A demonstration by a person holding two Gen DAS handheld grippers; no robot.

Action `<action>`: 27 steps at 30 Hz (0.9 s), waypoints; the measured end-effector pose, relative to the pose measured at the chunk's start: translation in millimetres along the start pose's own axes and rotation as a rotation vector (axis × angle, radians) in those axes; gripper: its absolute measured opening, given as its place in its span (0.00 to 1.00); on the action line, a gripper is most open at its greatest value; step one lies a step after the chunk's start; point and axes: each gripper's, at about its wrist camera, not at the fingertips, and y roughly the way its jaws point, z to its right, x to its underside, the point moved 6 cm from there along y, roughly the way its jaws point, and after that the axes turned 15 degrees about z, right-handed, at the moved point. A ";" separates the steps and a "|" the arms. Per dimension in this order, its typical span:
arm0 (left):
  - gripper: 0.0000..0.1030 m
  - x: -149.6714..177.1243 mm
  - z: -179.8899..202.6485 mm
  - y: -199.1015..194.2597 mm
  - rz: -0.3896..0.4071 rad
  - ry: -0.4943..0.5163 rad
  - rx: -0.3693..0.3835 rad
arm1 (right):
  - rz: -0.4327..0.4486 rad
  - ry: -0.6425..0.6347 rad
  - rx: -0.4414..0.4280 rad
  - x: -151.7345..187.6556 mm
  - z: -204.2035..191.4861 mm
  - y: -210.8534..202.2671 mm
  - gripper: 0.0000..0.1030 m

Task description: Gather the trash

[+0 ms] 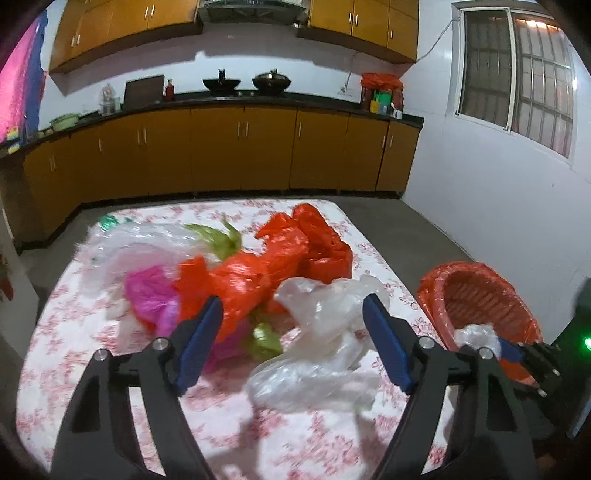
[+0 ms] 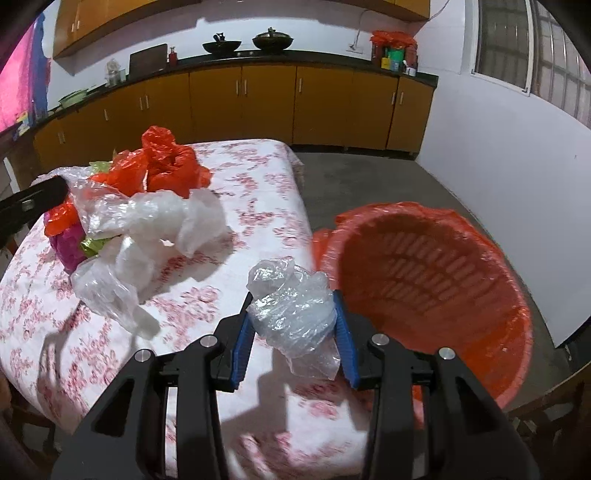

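Layout of the work area. A table fills the foreground; behind it a run of floor cabinets lines the far wall, with wall cabinets above and two woks on the counter between them. A heap of plastic bags lies on the table's middle, toward the left in the right wrist view. The lined bin stands off the table's right edge, on the floor side. The left gripper hangs over the near bags of the heap; the right gripper, with a crumpled bag between its fingers, sits over the table's right edge, just left of the bin. A window is set in the right wall.
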 end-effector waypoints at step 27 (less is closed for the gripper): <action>0.05 -22.1 41.8 11.6 0.016 -0.039 0.154 | 0.046 0.011 0.113 -4.6 56.3 -29.4 0.40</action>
